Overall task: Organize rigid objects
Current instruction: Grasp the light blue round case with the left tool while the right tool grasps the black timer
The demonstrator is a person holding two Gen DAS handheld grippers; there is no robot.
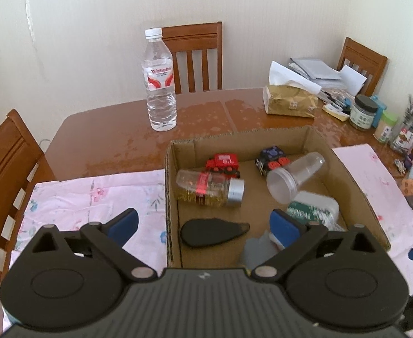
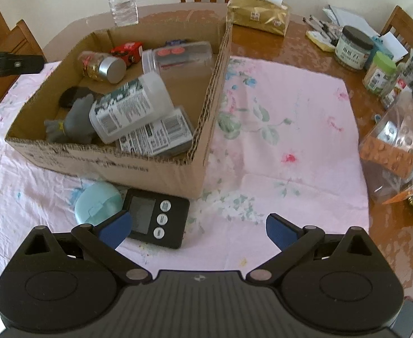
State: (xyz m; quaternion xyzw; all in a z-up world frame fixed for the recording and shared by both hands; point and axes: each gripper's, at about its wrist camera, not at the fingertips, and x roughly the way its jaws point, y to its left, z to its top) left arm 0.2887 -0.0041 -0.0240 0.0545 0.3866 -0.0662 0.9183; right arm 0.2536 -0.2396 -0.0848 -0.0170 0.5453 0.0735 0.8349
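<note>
A cardboard box (image 1: 347, 169) (image 2: 139, 163) on a pink floral cloth holds a red toy truck (image 1: 223, 163), a dark toy car (image 1: 271, 159), a jar with a silver lid (image 1: 209, 188), a clear plastic cup (image 1: 293, 177), a white bottle with a green label (image 2: 127, 107), a black flat object (image 1: 212, 232) and a grey toy (image 2: 74, 121). My left gripper (image 1: 203, 226) is open and empty over the box's near left corner. My right gripper (image 2: 198, 229) is open and empty above the cloth, beside a black digital timer (image 2: 156, 219) and a light-blue round case (image 2: 98, 202) in front of the box.
A water bottle (image 1: 161, 81) stands behind the box. A gold tissue pack (image 2: 258, 14), jars (image 2: 352, 48), pens and papers crowd the table's right side. A clear bag of orange blocks (image 2: 395, 146) lies at the right. Wooden chairs (image 1: 198, 53) surround the table.
</note>
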